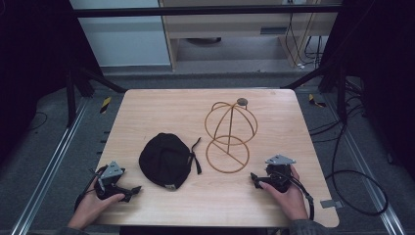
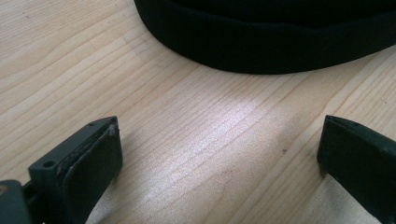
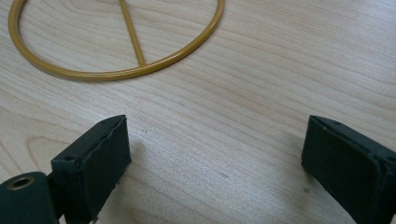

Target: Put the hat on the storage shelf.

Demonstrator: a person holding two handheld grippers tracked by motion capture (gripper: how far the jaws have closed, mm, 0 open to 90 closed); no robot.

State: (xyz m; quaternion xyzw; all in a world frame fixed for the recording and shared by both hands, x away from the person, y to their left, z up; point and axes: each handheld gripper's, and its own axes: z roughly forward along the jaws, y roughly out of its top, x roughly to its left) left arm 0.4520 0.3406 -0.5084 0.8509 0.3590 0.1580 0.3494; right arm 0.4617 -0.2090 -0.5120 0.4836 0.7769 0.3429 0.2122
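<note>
1. Centrally, a black cap lies flat on the wooden desk, crown up, its strap trailing off to the right toward the stand.
2. Left gripper rests low on the desk near the front-left corner, held in the person's left hand; jaws spread wide, nothing between them, bare wood in the gap (left gripper view).
3. The cap's dark rim sits just ahead of the left jaws, near but apart.
4. Right gripper rests at front right in the right hand; jaws likewise released and empty, wood grain showing between them (right gripper view).
5. Gold wire hat stand stands just right of the cap: round base ring flat on the desk, upright post, domed wire frame on top with a small dark knob.
6. The base ring lies ahead of the right jaws, near, not touching.
7. Nothing lies between either gripper and its nearest thing; cap and stand sit close, whether the strap touches the ring cannot be told.
8. Surroundings: grey floor with metal rails either side of the desk, black cables looped at right.
</note>
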